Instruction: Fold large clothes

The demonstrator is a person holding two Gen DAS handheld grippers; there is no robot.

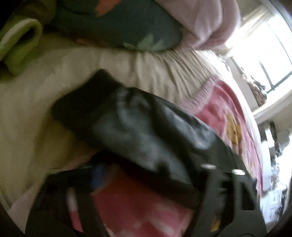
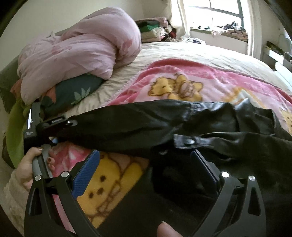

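Observation:
A black leather-look jacket (image 2: 209, 124) lies on a pink bear-print blanket (image 2: 175, 82) on the bed. Its long sleeve (image 2: 127, 124) stretches left. My left gripper (image 2: 54, 125) is seen in the right wrist view at the sleeve's end, shut on the cuff. In the blurred left wrist view the sleeve (image 1: 146, 131) runs up from between the left gripper's fingers (image 1: 228, 182). My right gripper (image 2: 146, 175) is open, its blue pads (image 2: 87, 173) either side of the jacket's lower edge, touching nothing.
A pink duvet (image 2: 78, 51) is bundled on a dark floral pillow (image 2: 73, 93) at the bed's head. A green blanket (image 1: 20, 45) lies at the left. Folded clothes (image 2: 155, 31) are stacked by the window (image 2: 224, 11). A beige sheet (image 1: 54, 102) covers the mattress.

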